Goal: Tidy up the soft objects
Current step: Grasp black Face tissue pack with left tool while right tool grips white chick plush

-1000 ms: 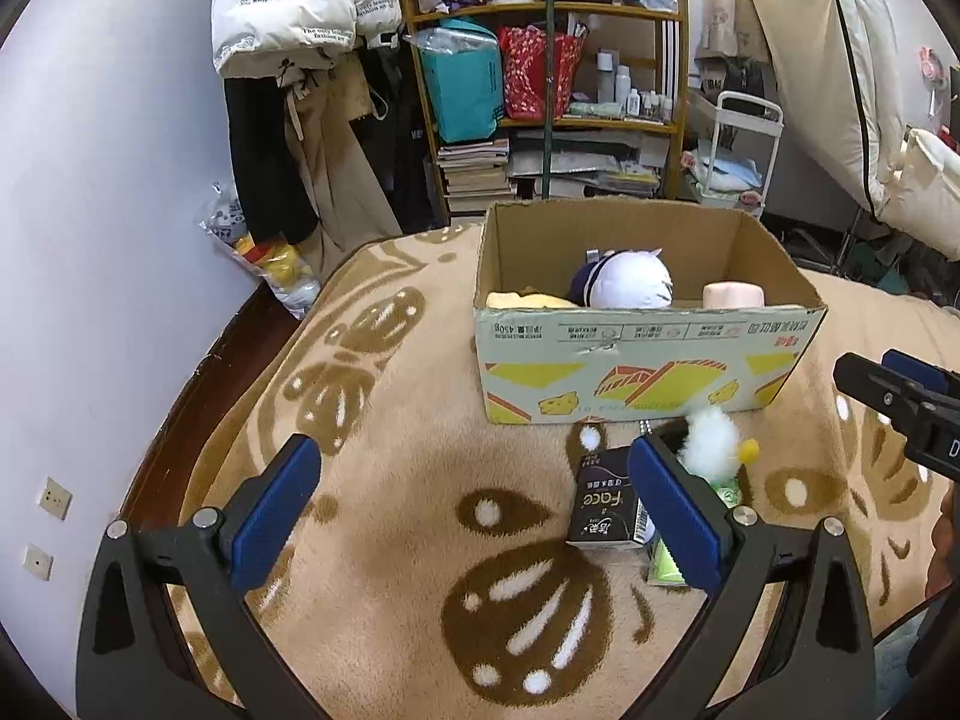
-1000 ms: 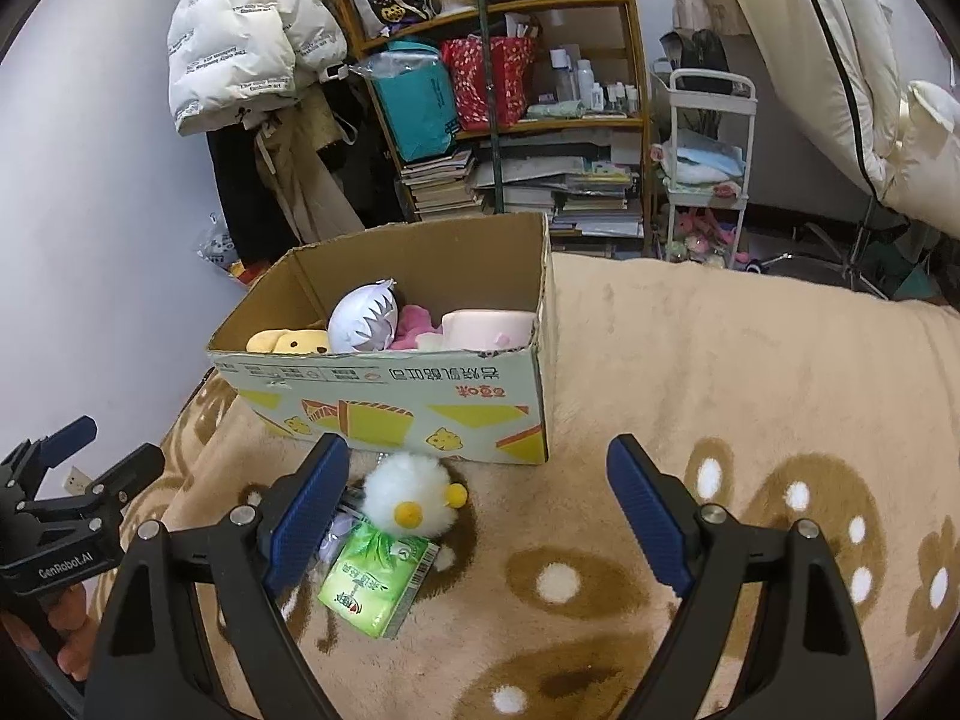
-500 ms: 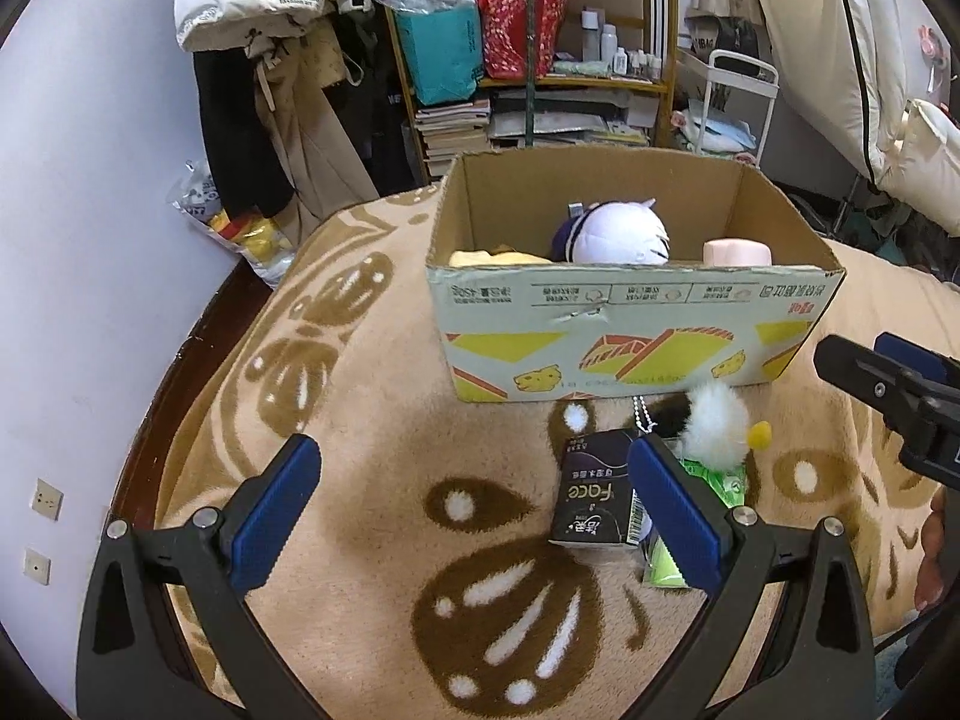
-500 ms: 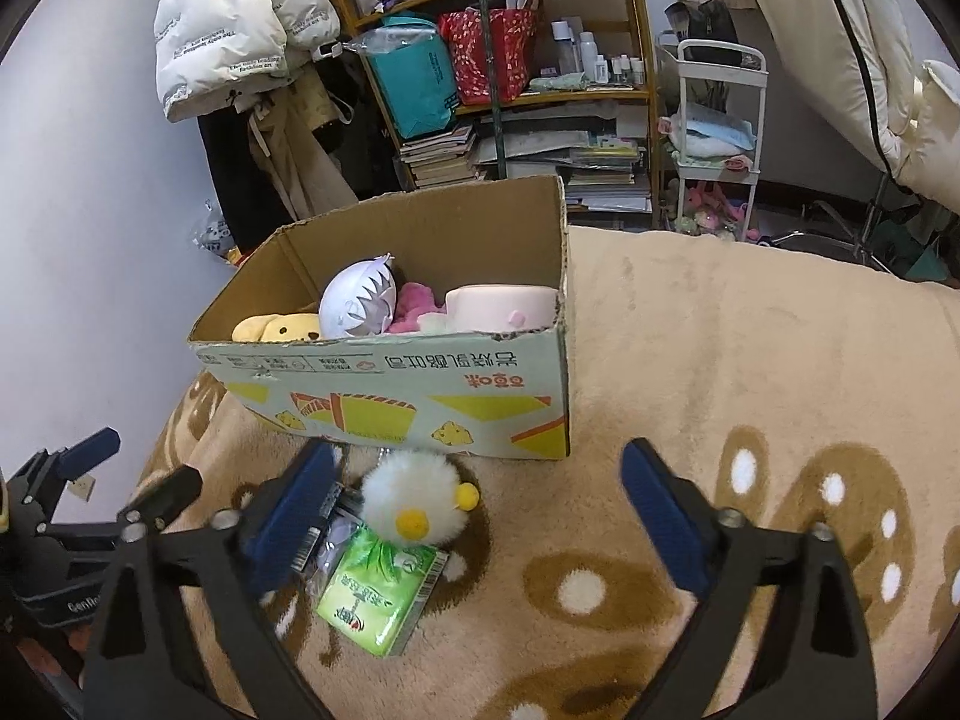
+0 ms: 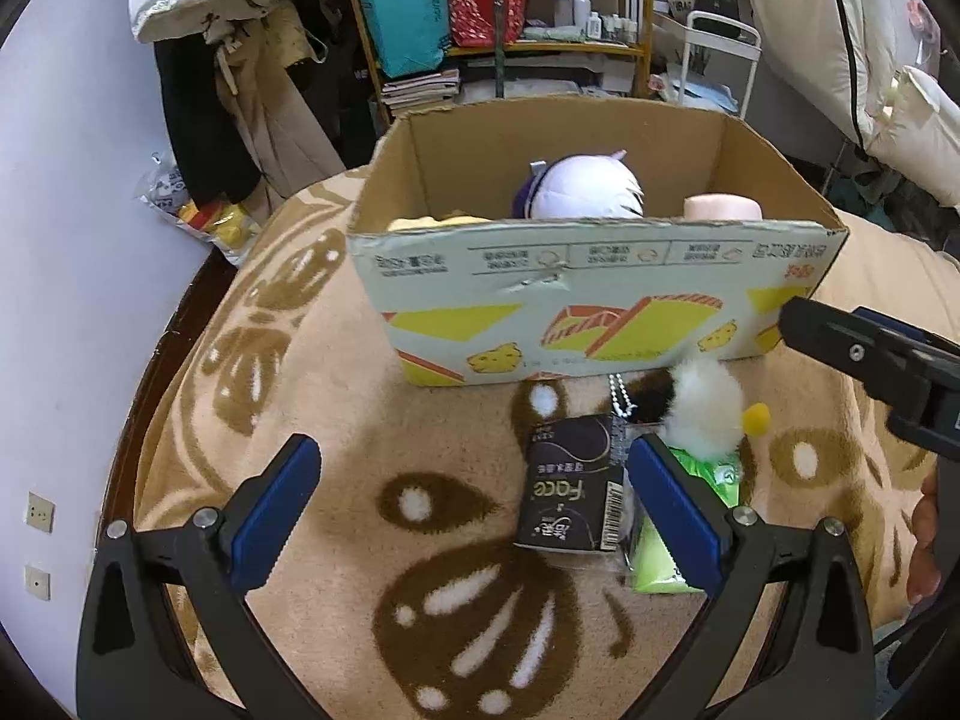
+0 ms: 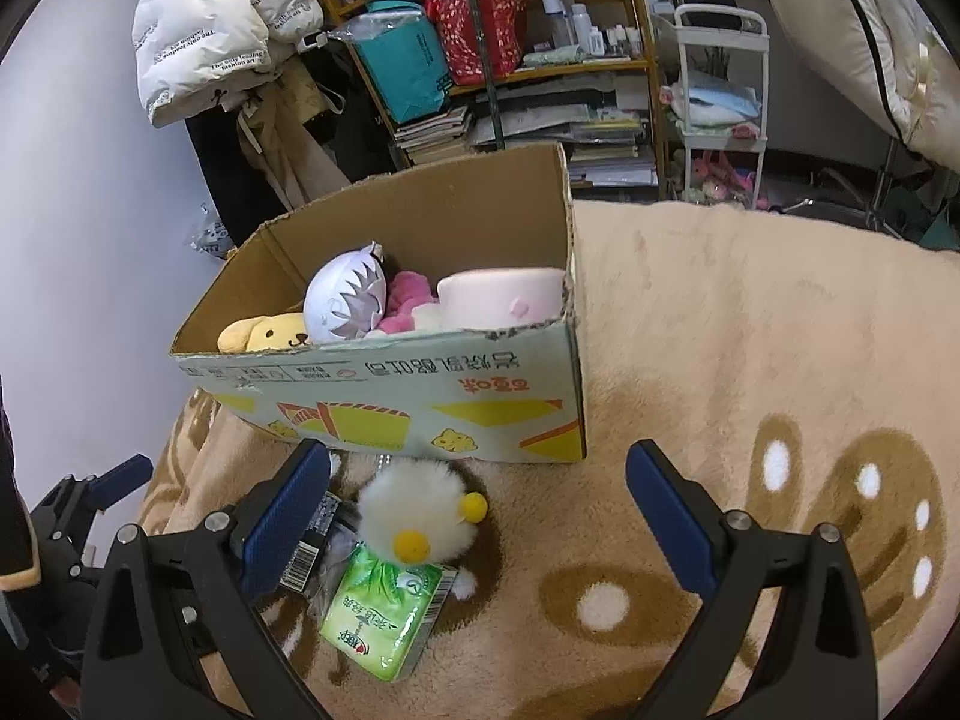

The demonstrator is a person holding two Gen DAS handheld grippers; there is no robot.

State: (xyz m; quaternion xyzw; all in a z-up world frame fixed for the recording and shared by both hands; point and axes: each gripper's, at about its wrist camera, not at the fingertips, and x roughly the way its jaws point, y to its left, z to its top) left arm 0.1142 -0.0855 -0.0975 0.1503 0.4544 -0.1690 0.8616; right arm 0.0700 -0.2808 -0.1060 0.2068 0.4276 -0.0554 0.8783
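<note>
Covering the surface, a tan plush blanket with brown patterns (image 6: 750, 360) carries an open cardboard box (image 6: 420, 408) holding plush toys (image 6: 345, 303); both grippers (image 5: 474, 507) (image 6: 477, 510) gape wide, empty.

Before you: a pale wall (image 5: 66, 276) at left, a wooden shelving unit (image 6: 510, 69) crammed with books and bags, a hanging white puffer jacket (image 6: 204, 36), and a white trolley (image 6: 720, 84).

Box (image 6: 384, 396): matt printed cardboard, torn rim. Blanket (image 6: 750, 330): fuzzy fleece. Chick (image 6: 414, 519): fluffy white fur, yellow pompoms. Green pack (image 6: 384, 618) and black pack (image 5: 570, 495): glossy plastic film. Fingers (image 5: 273, 510): blue ribbed pads, matt black plastic.
</note>
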